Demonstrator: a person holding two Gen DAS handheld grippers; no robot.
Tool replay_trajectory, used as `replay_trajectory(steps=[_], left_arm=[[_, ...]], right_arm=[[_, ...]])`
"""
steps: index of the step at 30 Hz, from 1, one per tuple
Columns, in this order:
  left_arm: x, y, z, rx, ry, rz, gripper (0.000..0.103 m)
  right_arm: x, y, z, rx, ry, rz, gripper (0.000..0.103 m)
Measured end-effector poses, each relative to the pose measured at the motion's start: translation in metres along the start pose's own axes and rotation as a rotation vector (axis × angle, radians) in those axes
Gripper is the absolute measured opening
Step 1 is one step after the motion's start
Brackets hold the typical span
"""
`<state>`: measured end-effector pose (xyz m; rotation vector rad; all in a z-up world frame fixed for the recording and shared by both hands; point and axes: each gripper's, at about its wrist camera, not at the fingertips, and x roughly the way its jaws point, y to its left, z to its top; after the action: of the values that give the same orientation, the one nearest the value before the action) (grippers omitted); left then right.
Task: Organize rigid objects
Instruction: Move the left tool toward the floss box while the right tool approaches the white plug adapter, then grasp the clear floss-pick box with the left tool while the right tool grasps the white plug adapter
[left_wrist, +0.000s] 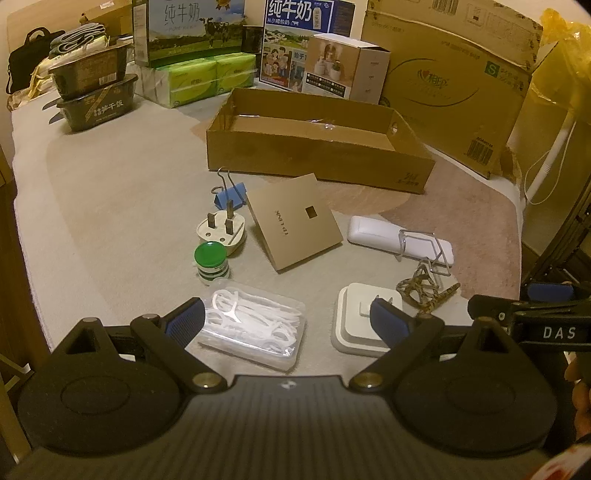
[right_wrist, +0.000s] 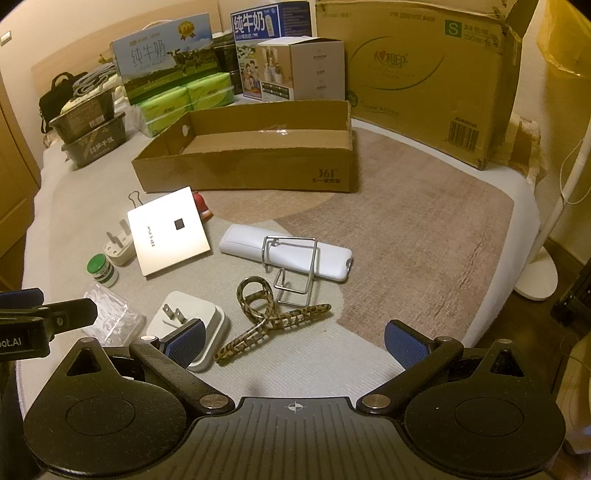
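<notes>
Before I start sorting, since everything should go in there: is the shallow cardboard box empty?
Empty as far as shown. The cardboard box is open-topped, and both wrist views show only its bare floor; the strip behind the near wall is hidden.

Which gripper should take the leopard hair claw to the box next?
Right. The right gripper is open with the hair claw lying just ahead between its fingers; the left gripper faces the floss pick case instead.
</notes>
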<state>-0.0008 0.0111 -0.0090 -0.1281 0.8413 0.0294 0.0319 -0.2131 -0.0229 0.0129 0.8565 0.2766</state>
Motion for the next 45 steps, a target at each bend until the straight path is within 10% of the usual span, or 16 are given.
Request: replay_trajectory(steps=[24,45], left_arm=[[0.033,0.028,-0.012,0.058,0.045,0.025,0.093],[0.056,0.040,-0.016,0.130,0.059,-0.068,0.089]], right_arm=[[0.026,0.021,-0.016,-0.081,-0.045,0.130,0.102],[0.067,0.060,-0.015,-0.193,0.015,0.210,0.078]])
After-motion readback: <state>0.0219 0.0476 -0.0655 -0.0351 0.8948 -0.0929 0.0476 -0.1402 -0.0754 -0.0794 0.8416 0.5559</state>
